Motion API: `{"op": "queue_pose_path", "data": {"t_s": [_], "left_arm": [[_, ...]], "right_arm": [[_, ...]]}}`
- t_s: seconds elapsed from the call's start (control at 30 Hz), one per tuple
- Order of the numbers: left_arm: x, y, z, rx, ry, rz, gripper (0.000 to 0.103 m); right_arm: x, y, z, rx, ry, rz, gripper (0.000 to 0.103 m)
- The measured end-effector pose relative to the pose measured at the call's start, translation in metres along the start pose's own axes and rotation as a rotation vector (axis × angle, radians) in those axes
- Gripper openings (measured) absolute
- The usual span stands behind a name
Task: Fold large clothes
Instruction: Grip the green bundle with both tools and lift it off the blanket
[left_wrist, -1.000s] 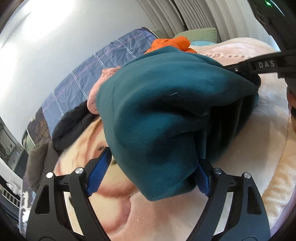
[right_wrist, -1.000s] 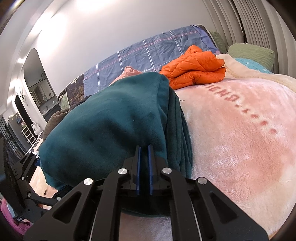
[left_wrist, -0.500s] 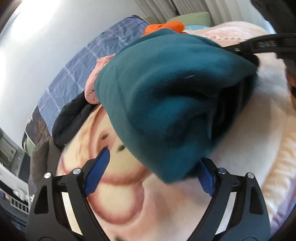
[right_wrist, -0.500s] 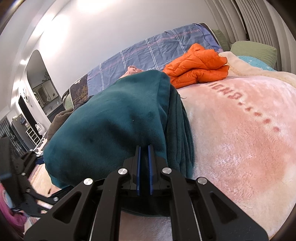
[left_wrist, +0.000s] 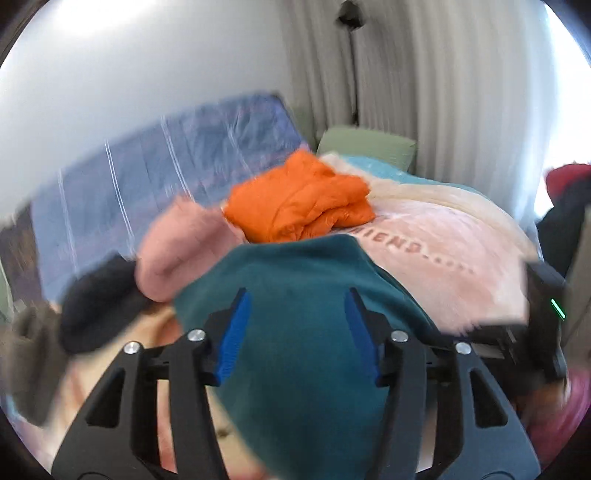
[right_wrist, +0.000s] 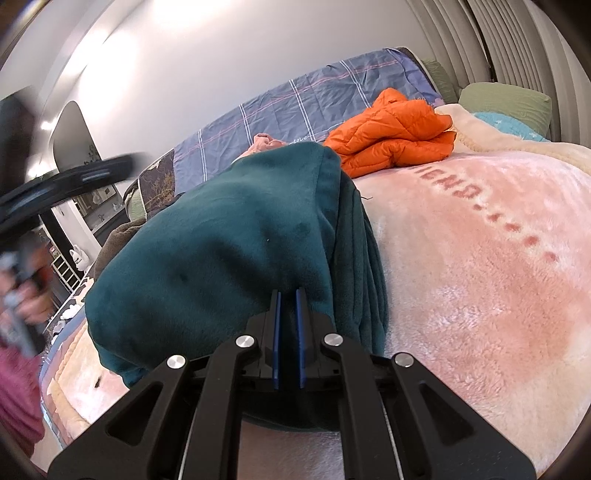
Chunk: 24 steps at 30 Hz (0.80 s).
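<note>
A folded teal fleece garment (right_wrist: 221, 251) lies bunched on the pink blanket (right_wrist: 480, 258) that covers the bed. My right gripper (right_wrist: 287, 295) is shut on the garment's near edge, beside its stacked folds. My left gripper (left_wrist: 297, 295) is open and empty, held above the teal garment (left_wrist: 303, 295), with its blue pads apart. In the right wrist view the left gripper (right_wrist: 74, 177) shows as a dark blur at the upper left, raised off the bed.
A folded orange puffer jacket (right_wrist: 391, 129) lies behind the teal garment. A pink garment (left_wrist: 181, 243) and a black one (left_wrist: 96, 302) lie to the left. A blue checked sheet (right_wrist: 295, 103) rises along the wall, with a green pillow (right_wrist: 506, 99) at the far right.
My left gripper has let go of the teal garment, lifted away and swung to look along the bed. The garment has dropped onto the blanket. My right gripper stays shut on it.
</note>
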<state>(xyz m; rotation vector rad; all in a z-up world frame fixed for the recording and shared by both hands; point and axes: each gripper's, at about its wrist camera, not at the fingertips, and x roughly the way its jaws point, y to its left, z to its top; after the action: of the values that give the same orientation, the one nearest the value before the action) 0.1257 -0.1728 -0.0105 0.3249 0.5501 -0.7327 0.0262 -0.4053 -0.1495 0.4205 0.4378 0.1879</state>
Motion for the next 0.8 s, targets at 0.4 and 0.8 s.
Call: {"op": "queue_pose_path", "data": {"t_s": [0.4, 0.8], "left_arm": [[0.106, -0.017, 0.010, 0.147, 0.259, 0.123, 0.054], [0.182, -0.079, 0.038, 0.359, 0.388, 0.097, 0.075]], "right_arm": [[0.001, -0.008, 0.002, 0.037, 0.003, 0.042, 0.006], [-0.017, -0.005, 0.006, 0.044, -0.001, -0.026, 0.022]]}}
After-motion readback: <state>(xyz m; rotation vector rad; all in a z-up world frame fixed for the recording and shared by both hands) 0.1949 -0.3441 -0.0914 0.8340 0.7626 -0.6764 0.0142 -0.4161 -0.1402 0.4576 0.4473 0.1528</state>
